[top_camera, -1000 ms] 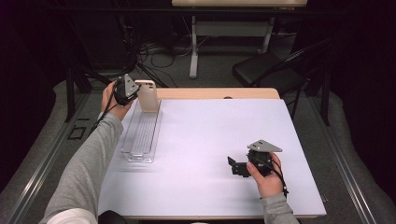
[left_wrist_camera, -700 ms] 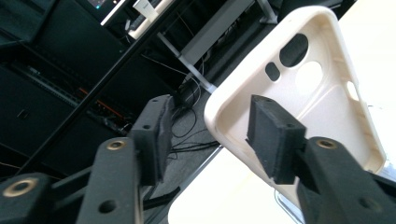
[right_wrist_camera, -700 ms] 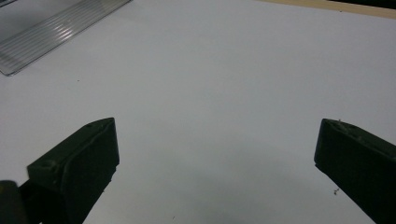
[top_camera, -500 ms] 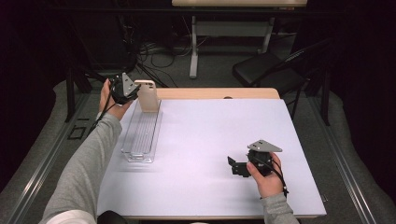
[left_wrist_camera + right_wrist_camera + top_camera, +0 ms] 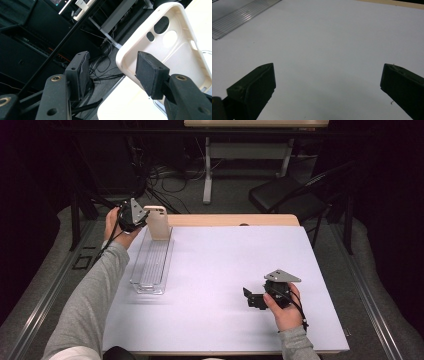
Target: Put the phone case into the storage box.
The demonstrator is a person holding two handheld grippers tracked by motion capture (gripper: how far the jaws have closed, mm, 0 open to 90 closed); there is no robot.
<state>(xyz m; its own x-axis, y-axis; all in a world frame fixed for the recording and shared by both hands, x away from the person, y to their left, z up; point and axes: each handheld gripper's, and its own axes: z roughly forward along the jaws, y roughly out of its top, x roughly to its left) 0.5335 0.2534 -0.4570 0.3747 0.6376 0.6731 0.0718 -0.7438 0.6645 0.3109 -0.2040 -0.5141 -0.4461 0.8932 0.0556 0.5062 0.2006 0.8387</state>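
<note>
A cream phone case stands upright at the far end of a clear plastic tray, its hollow side with the camera cut-outs facing my left gripper. In the left gripper view the case sits behind the right-hand pad. The jaws of the left gripper have just been opening, and nothing lies between the pads. My right gripper rests low on the white table top at the near right. Its jaws stand wide open over bare surface.
The white table top has a wooden strip along its far edge. A corner of the tray shows in the right gripper view. Beyond the table stand a black folding chair, cables and a desk leg on the floor.
The left gripper has drawn back slightly to the left of the case and let it go; the case stays upright in the tray. The right hand has not moved.
</note>
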